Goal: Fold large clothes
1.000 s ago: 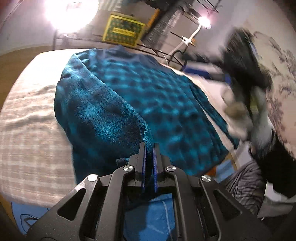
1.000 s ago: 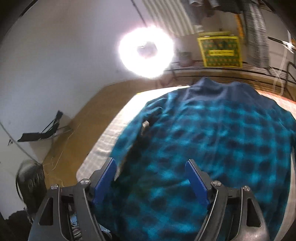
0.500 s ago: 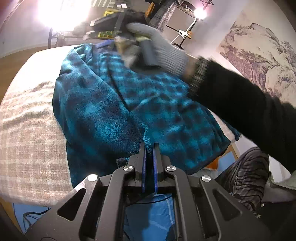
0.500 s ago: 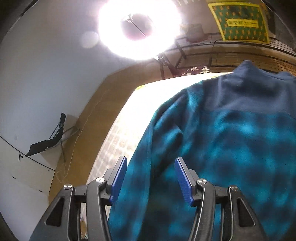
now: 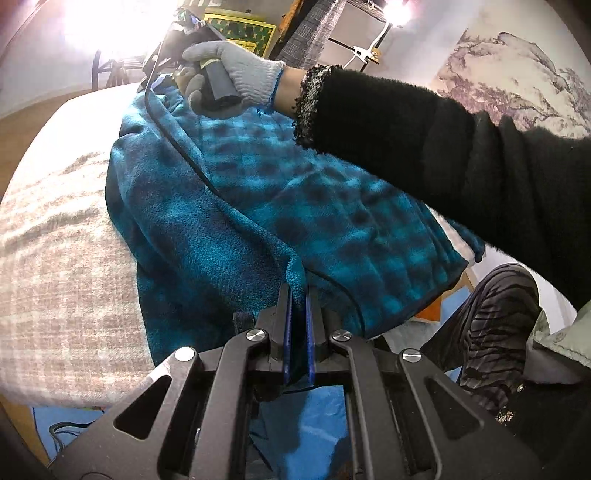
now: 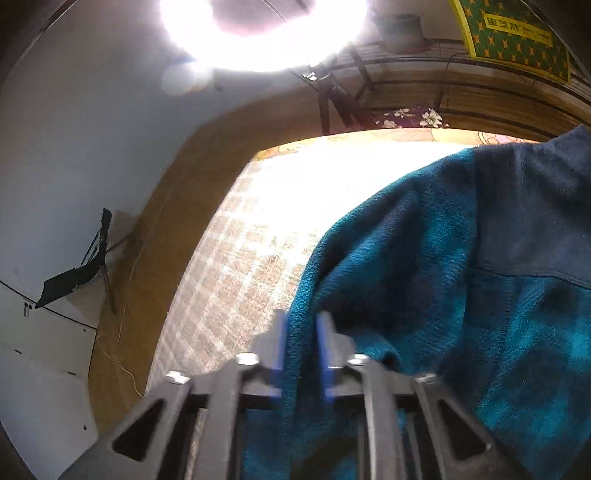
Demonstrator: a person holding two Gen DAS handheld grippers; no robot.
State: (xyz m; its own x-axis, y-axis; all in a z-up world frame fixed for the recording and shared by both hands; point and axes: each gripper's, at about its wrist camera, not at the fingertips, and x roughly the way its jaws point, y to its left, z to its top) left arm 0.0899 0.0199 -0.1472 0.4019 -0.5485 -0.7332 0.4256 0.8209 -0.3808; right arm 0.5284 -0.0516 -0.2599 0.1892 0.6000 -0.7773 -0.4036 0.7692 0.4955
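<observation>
A teal and dark-blue checked fleece shirt (image 5: 295, 184) lies spread on a bed with a beige checked blanket (image 5: 55, 258). At the shirt's near edge my left gripper (image 5: 298, 291) is shut on a fold of fleece. A gloved hand (image 5: 236, 70) on a black sleeve reaches across the shirt and holds the right gripper at the far left shoulder. In the right wrist view the right gripper (image 6: 301, 317) is closing its jaws on the edge of the fleece shirt (image 6: 480, 332) near the navy yoke, and cloth fills the gap between the blue pads.
The right gripper's black cable (image 5: 177, 144) trails over the shirt. A person's knee in striped trousers (image 5: 491, 314) stands at the bed's right side. A ring light (image 6: 266, 29), a green and yellow box (image 6: 517, 33) and a wire rack lie beyond the bed. Blanket (image 6: 251, 240) shows left of the shirt.
The right gripper travelled over the shirt to its far left shoulder and its jaws narrowed from wide to clamped on fleece. The sleeve now crosses the shirt. The left gripper stayed put.
</observation>
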